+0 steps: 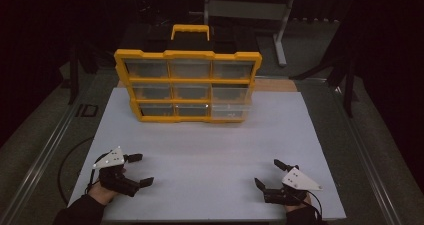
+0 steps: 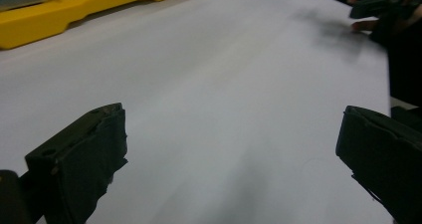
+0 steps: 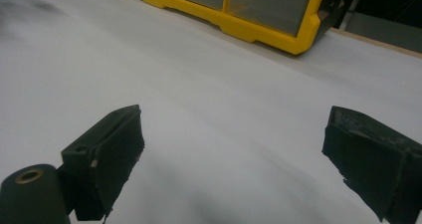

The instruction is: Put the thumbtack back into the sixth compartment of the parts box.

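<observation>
Hovering with jaws spread, the left gripper (image 1: 140, 170) and right gripper (image 1: 270, 173) risk toppling the upright drawer organizer (image 1: 187, 85) at twelve o'clock by pulling a drawer one-sidedly.

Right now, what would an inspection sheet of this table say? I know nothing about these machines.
Surface: white board, bare between the grippers, no spills seen.
Job's things: yellow drawer organizer stands upright at the far edge, three rows of three clear drawers, all pushed in; contents too dim to tell.
Clutter: nothing seen.
Grippers: left gripper and right gripper rest low near the front corners, jaws apart, holding nothing.
Cables: a dark cable loops off the board's left edge.
Surroundings: dark room; a grey metal stand behind the table.
</observation>
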